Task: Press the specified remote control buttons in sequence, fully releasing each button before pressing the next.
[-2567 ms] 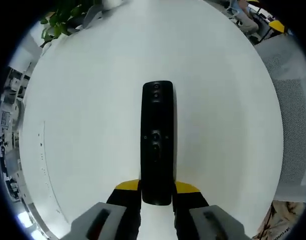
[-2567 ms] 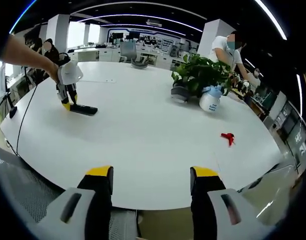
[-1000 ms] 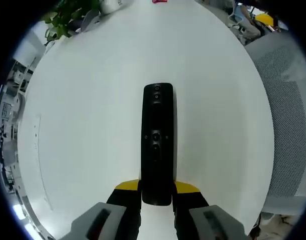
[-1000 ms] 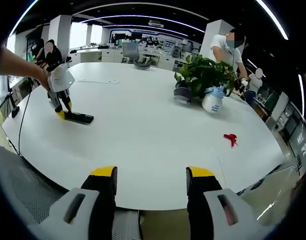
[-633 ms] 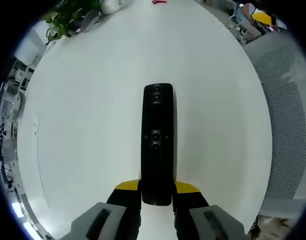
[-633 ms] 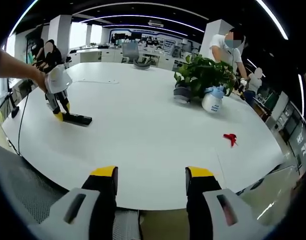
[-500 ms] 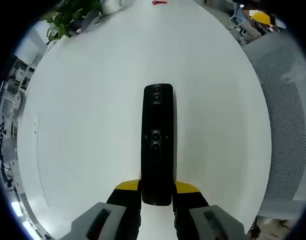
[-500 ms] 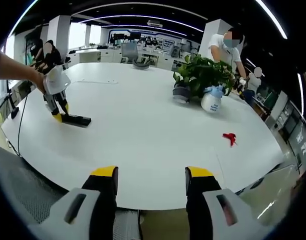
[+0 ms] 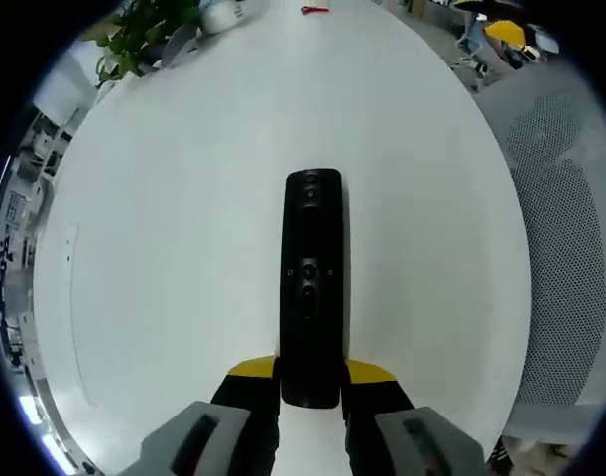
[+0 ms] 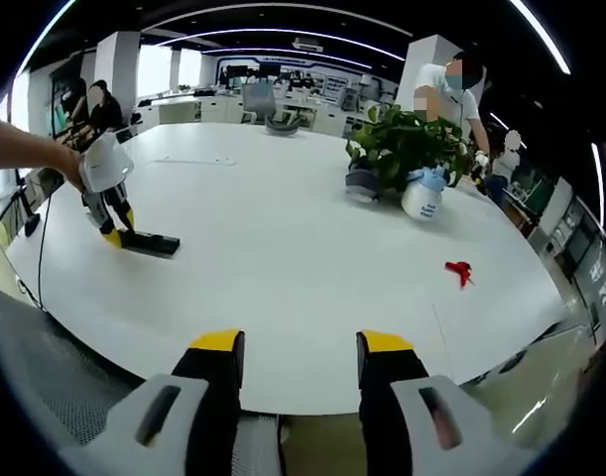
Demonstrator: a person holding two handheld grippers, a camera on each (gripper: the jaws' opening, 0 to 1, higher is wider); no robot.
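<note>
Jaws of the right gripper (image 10: 293, 347) stand a little closer together than a second ago, though they are parted with only air between them, hanging over the near edge of the worktop (image 10: 283, 258) and touching nothing. That small narrowing reads as a preparation for using the tips as a presser, but no button has been reached: this gripper is well apart from the remote control (image 9: 311, 283). In the left gripper view little has altered; the remote keeps its place between the yellow-tipped jaws of the left gripper (image 9: 310, 375), which clamp its near end from both sides, its long body lying flat on the white worktop and pointing away from the camera, buttons facing up. In the right gripper view the same remote (image 10: 149, 244) lies far to the left of the round worktop, with the left gripper (image 10: 112, 230) set on its end and a person's forearm behind it. A potted plant (image 10: 397, 149), a white spray bottle (image 10: 422, 198) and a small red object (image 10: 458, 270) sit well away from it. The sequence of presses looks not yet begun.
</note>
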